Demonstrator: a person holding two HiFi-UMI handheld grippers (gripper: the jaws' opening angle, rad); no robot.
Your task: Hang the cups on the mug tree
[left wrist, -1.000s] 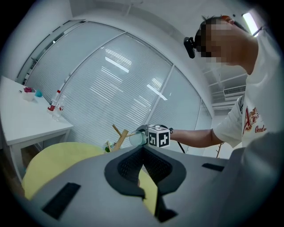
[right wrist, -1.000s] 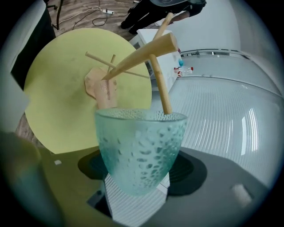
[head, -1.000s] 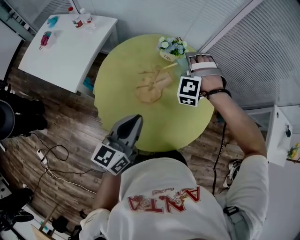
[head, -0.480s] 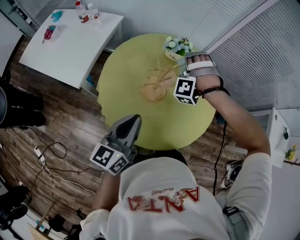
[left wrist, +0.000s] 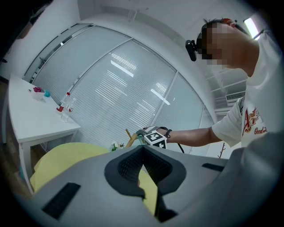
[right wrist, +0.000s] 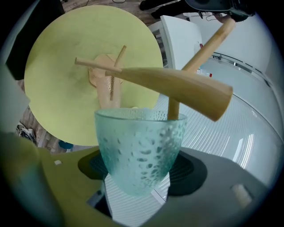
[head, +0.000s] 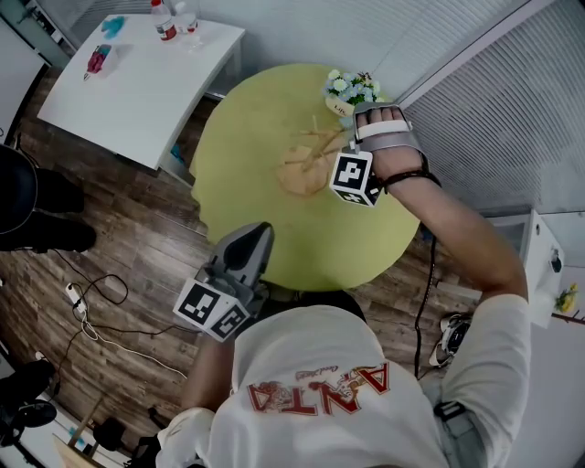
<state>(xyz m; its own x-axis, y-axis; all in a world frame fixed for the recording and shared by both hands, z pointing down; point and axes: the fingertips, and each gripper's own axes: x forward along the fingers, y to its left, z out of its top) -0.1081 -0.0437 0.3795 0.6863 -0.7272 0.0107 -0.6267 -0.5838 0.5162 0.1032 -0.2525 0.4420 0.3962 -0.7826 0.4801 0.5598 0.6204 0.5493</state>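
The right gripper's (right wrist: 141, 169) dark pads (right wrist: 95, 166) sit against either side of a pale aqua cup (right wrist: 140, 148) with a dimpled wall, holding it with the jaws set wide around its body. In the right gripper view the cup's rim faces away from the camera toward the mug tree (right wrist: 173, 86). One thick wooden peg crosses just past the rim, though contact between the two cannot be made out, and a thinner peg slants up behind it. The tree's post and base stand on the round yellow-green table (right wrist: 53, 80) beyond. In the head view the gloved right hand (head: 388, 137) is above the far right part of that table, and the gripper's marker cube (head: 355, 176) is just beside the tree. A small pot of flowers (head: 352, 89) stands near the table's far edge, close to the hand. The left gripper's (left wrist: 143, 148) pads meet at their tips with nothing between them. In the head view it is held low at the table's near edge, close to the person's body and well apart from the tree. A white rectangular table (head: 128, 82) with two bottles (head: 174, 16) stands off to the left on the wooden floor (head: 119, 238).
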